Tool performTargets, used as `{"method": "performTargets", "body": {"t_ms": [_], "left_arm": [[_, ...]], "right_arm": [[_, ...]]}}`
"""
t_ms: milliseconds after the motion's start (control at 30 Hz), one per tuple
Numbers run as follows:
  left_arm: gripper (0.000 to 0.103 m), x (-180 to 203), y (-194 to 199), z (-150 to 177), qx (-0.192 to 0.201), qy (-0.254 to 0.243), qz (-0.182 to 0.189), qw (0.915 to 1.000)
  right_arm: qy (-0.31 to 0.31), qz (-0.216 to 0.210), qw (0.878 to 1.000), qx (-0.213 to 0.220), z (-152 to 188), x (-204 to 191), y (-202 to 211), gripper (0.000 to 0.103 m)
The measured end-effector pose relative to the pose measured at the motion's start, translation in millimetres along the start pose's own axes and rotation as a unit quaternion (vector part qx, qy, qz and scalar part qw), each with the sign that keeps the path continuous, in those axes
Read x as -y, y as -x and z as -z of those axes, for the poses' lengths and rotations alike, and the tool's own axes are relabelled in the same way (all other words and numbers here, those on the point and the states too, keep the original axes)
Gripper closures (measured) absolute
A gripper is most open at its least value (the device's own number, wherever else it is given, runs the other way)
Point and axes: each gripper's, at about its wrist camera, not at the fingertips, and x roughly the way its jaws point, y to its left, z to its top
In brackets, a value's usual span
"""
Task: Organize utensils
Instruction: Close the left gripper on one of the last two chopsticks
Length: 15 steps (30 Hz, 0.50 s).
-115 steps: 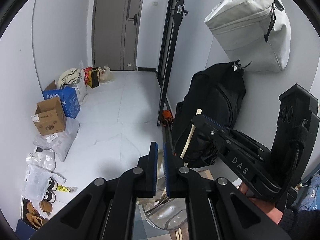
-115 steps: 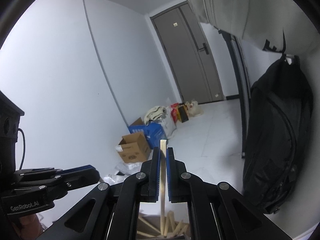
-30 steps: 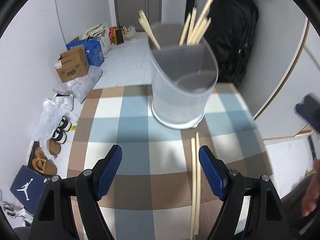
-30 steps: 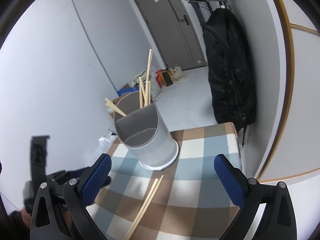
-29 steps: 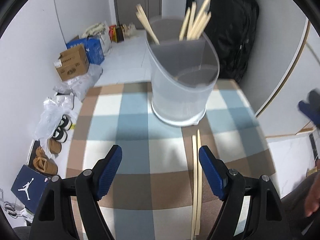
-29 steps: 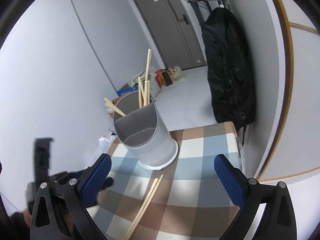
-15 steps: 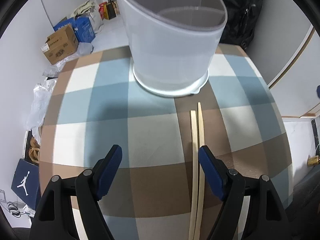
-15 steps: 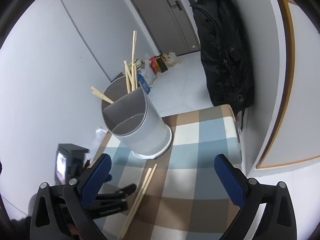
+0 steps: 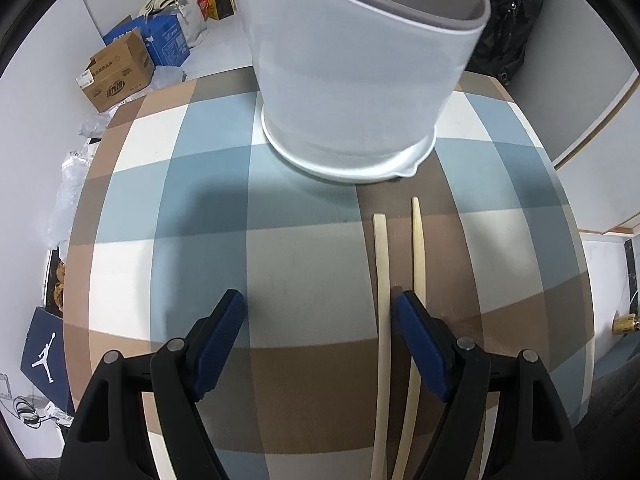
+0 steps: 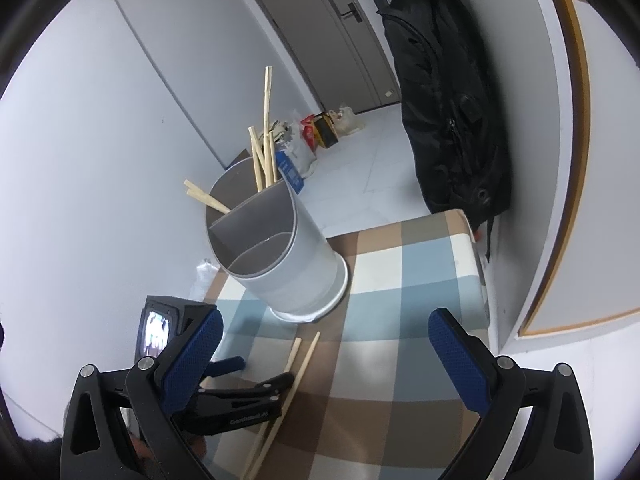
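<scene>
A grey utensil holder (image 9: 360, 72) stands on the checked tablecloth (image 9: 200, 208); in the right wrist view the holder (image 10: 280, 252) has several chopsticks (image 10: 264, 140) in its rear compartment. Two loose chopsticks (image 9: 382, 300) lie side by side on the cloth in front of it, also seen in the right wrist view (image 10: 298, 364). My left gripper (image 9: 320, 320) is open, low over the cloth, its right finger lying over the loose chopsticks. My right gripper (image 10: 324, 340) is open and empty, higher and further back.
A black backpack (image 10: 448, 112) hangs by the wall beyond the table's far right corner. Cardboard boxes (image 9: 120, 72) and bags lie on the floor to the left. The table edge (image 10: 476, 264) runs close to the wall at right.
My left gripper has dropped and moved forward to the loose chopsticks, so the holder looms larger. The right gripper has tilted slightly down; both stayed open.
</scene>
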Motion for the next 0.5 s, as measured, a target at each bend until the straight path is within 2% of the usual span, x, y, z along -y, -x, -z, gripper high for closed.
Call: {"method": "performTargets", "body": {"t_ms": [33, 267, 367, 467, 500], "left_arm": [[0.038, 1, 0, -2, -0.001, 0.000, 0.003, 1.0000], [0.048, 13, -2, -10, 0.000, -0.014, 0.011, 0.9998], [0.059, 18, -1, -12, 0.004, -0.022, 0.016, 0.9996], [0.078, 22, 1, -15, 0.002, -0.030, 0.021, 0.9993], [0.092, 27, 3, -14, 0.001, -0.035, 0.023, 0.9991]], "right_arm": [[-0.001, -0.001, 1.000, 0.000, 0, 0, 0, 0.000], [-0.009, -0.001, 1.000, -0.001, -1, 3, -1, 0.000], [-0.016, 0.000, 1.000, 0.000, -1, 6, -1, 0.000], [-0.022, -0.002, 1.000, 0.001, -1, 9, -2, 0.000], [-0.022, -0.002, 1.000, 0.000, -1, 10, -2, 0.000]]}}
